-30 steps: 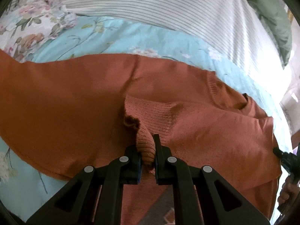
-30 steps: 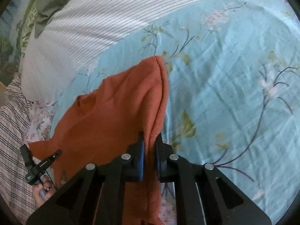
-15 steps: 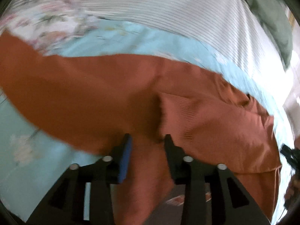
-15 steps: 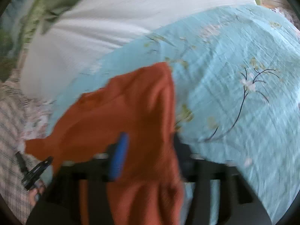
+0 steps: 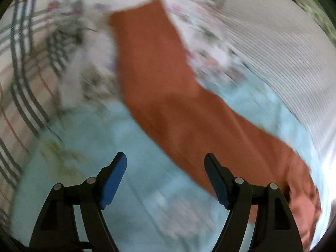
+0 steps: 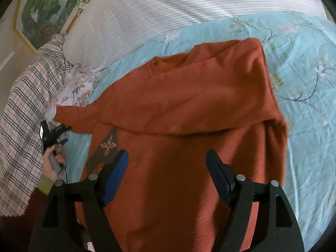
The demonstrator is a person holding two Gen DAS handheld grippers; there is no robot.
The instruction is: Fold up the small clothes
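Note:
An orange sweater (image 6: pixel 189 109) lies on a light blue floral bed sheet (image 6: pixel 304 67). Its right sleeve is folded across the chest, and a brown patch with a pink flower (image 6: pixel 108 146) shows on its front. My right gripper (image 6: pixel 167 168) is open and empty just above the sweater's lower body. In the blurred left wrist view the left sleeve (image 5: pixel 159 79) stretches away to the far left. My left gripper (image 5: pixel 166 174) is open and empty over the sheet, beside that sleeve. It also shows small in the right wrist view (image 6: pixel 53 132), held in a hand by the sleeve's cuff.
A white striped pillow (image 6: pixel 168 10) lies at the head of the bed. A plaid cloth (image 6: pixel 23 109) and a floral cloth (image 6: pixel 77 86) lie at the left. A framed picture (image 6: pixel 42 10) hangs on the wall behind.
Both grippers have opened and let go of the sweater. The right sleeve now lies folded across the chest. The left gripper has swung left toward the other sleeve.

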